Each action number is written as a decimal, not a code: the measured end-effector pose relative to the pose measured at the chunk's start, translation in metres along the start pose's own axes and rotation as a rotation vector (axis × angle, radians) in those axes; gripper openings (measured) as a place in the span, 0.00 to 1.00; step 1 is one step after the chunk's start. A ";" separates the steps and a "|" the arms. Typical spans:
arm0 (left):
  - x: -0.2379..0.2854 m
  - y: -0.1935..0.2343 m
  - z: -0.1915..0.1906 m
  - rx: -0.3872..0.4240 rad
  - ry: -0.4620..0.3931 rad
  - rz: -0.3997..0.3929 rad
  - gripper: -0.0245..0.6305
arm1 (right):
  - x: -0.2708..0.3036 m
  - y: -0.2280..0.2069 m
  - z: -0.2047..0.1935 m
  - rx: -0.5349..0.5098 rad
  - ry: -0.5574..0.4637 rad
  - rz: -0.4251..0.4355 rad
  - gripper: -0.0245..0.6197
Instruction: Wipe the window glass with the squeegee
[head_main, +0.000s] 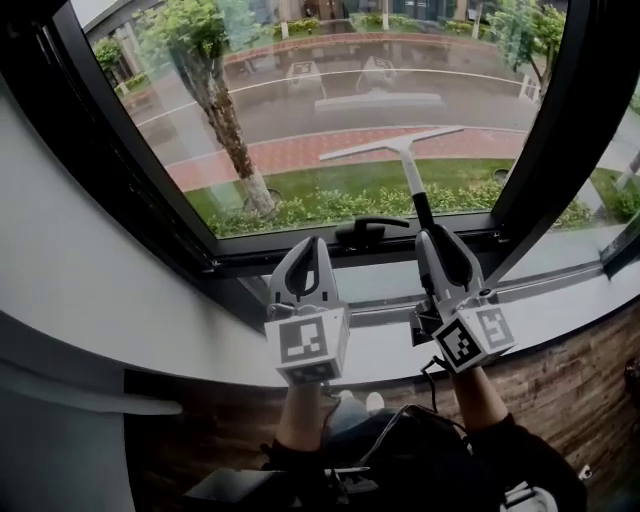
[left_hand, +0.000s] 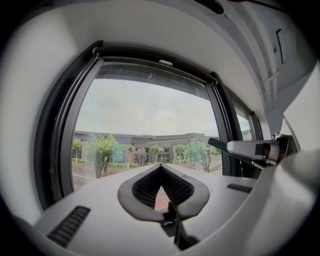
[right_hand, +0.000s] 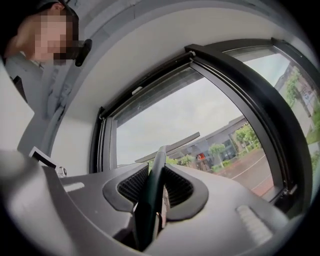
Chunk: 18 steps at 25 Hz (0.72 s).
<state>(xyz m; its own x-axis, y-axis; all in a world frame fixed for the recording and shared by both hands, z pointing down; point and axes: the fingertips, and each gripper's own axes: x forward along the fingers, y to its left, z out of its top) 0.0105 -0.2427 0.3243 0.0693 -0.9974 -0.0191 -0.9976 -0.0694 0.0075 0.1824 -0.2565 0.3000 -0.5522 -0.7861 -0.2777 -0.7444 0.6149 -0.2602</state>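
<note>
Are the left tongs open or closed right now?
Closed: the left tongs touch at their tips, nothing between them. The right tongs grip the squeegee.

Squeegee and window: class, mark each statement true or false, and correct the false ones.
1. The right gripper is clamped on the squeegee at its handle. True.
2. The left gripper grips the squeegee too. False: its jaws are together on nothing.
3. The squeegee lies flat on the sill. False: it is held up in front of the window glass, blade end uppermost.
4. A black window handle sits on the bottom frame rail, between the two grippers. True.
</note>
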 end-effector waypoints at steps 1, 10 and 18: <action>0.000 0.003 0.014 0.015 -0.025 0.000 0.04 | 0.007 0.008 0.010 -0.004 -0.027 0.021 0.19; -0.018 0.048 0.104 0.088 -0.181 0.033 0.04 | 0.070 0.093 0.106 -0.064 -0.253 0.182 0.19; -0.001 0.091 0.163 0.124 -0.220 -0.043 0.04 | 0.135 0.158 0.159 -0.075 -0.410 0.176 0.19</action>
<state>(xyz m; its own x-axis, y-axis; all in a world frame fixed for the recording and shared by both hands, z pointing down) -0.0817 -0.2449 0.1622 0.1218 -0.9646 -0.2340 -0.9882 -0.0957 -0.1200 0.0501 -0.2556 0.0744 -0.4904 -0.5706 -0.6587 -0.6860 0.7189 -0.1122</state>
